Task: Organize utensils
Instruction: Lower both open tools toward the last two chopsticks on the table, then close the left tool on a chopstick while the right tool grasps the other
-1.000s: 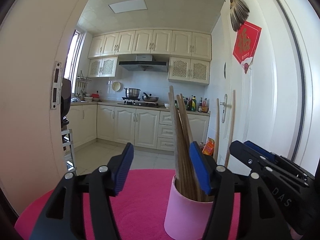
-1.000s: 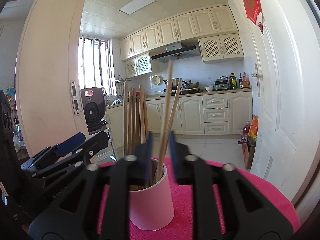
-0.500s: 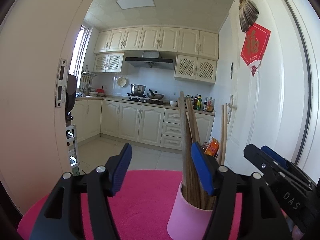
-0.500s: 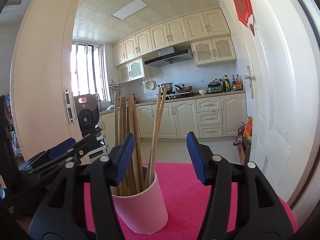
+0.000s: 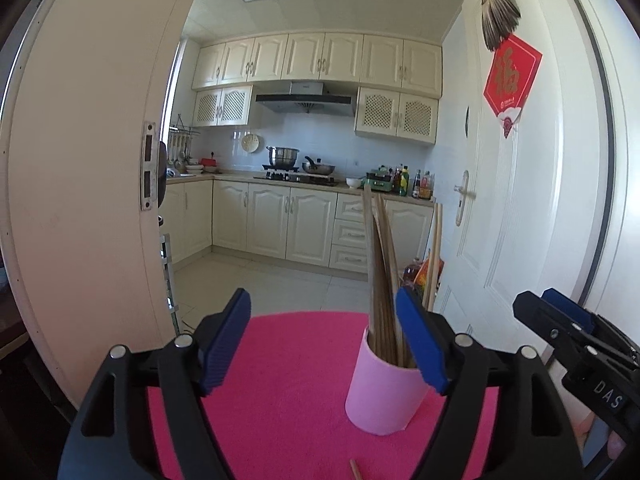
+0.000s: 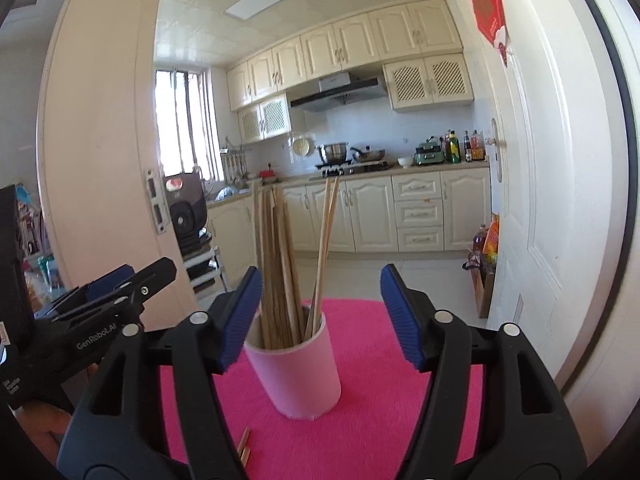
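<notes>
I've got both grippers up over the pink mat [image 5: 296,392], facing into the kitchen. The left gripper [image 5: 324,340] has its blue pads wide apart and the jaws are opening right now; nothing sits between them, only bare mat. The pink cup [image 5: 380,396] stands upright on the mat, partly behind my left gripper's right-hand pad, with a bundle of wooden chopsticks [image 5: 382,280] standing in it, leaning a little.

From the right wrist view, the right gripper [image 6: 320,316] is spread too, jaws opening as I watch. The same pink cup [image 6: 296,372] sits ahead of it, low and toward the left-hand pad, which overlaps the cup's rim in the picture; I can't tell whether it touches. The pads press on nothing. The chopsticks [image 6: 276,264] rise out of the cup in a thick brown bunch, and two paler ones [image 6: 326,240] lean off to the right, apart from the bunch.

On the mat just in front of the cup, I see loose chopstick ends [image 6: 244,448] lying flat, near the bottom edge of the view. In the left wrist view one tip [image 5: 355,470] pokes in at the bottom.

Each gripper shows in the other's camera, off to the side: the right one [image 5: 560,320] at my right edge, the left one [image 6: 120,284] at my left edge.
</notes>
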Available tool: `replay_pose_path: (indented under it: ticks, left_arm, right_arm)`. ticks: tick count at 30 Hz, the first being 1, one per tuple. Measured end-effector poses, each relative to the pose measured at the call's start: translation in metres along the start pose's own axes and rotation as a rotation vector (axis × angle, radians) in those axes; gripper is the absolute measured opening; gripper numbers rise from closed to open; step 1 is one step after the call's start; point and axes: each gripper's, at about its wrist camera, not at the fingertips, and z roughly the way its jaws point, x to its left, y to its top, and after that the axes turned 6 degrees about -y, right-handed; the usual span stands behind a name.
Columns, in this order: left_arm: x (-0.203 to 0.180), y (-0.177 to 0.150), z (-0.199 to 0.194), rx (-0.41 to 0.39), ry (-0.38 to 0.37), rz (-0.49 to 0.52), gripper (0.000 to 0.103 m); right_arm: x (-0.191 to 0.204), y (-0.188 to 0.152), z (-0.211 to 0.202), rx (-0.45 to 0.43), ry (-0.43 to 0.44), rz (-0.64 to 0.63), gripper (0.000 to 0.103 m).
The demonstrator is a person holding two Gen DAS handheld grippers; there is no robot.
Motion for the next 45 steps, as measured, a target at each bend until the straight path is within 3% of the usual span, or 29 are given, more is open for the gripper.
replay_pose_path:
  ticks: [5, 13, 20, 26, 29, 35, 37, 41, 45]
  left_arm:
    - [0.002, -0.016, -0.012, 0.148, -0.032, -0.022, 0.074]
    - [0.016, -0.053, -0.030, 0.339, -0.070, -0.078, 0.074]
    - [0.024, -0.080, -0.043, 0.429, -0.075, -0.099, 0.074]
    - [0.029, -0.086, -0.048, 0.465, -0.069, -0.111, 0.074]
    - [0.032, -0.087, -0.049, 0.468, -0.066, -0.114, 0.074]
    - [0.035, -0.087, -0.048, 0.479, -0.059, -0.124, 0.074]
    - [0.036, -0.087, -0.048, 0.486, -0.057, -0.127, 0.074]
    - [0.037, -0.087, -0.047, 0.515, -0.063, -0.128, 0.074]
    - [0.031, -0.088, -0.044, 0.559, -0.094, -0.127, 0.074]
  right_arm:
    - [0.005, -0.017, -0.020, 0.085, 0.001, -0.024, 0.062]
    - [0.023, -0.061, -0.021, 0.340, 0.027, -0.097, 0.062]
    - [0.055, -0.095, -0.014, 0.535, 0.043, -0.197, 0.062]
    - [0.069, -0.114, -0.006, 0.614, 0.015, -0.263, 0.062]
    - [0.072, -0.120, -0.002, 0.635, -0.027, -0.294, 0.057]
    - [0.078, -0.124, 0.002, 0.670, 0.001, -0.297, 0.047]
    - [0.083, -0.126, 0.006, 0.694, 0.021, -0.310, 0.033]
    - [0.089, -0.126, 0.013, 0.717, 0.032, -0.341, 0.028]
    - [0.084, -0.122, 0.018, 0.746, 0.044, -0.356, 0.011]
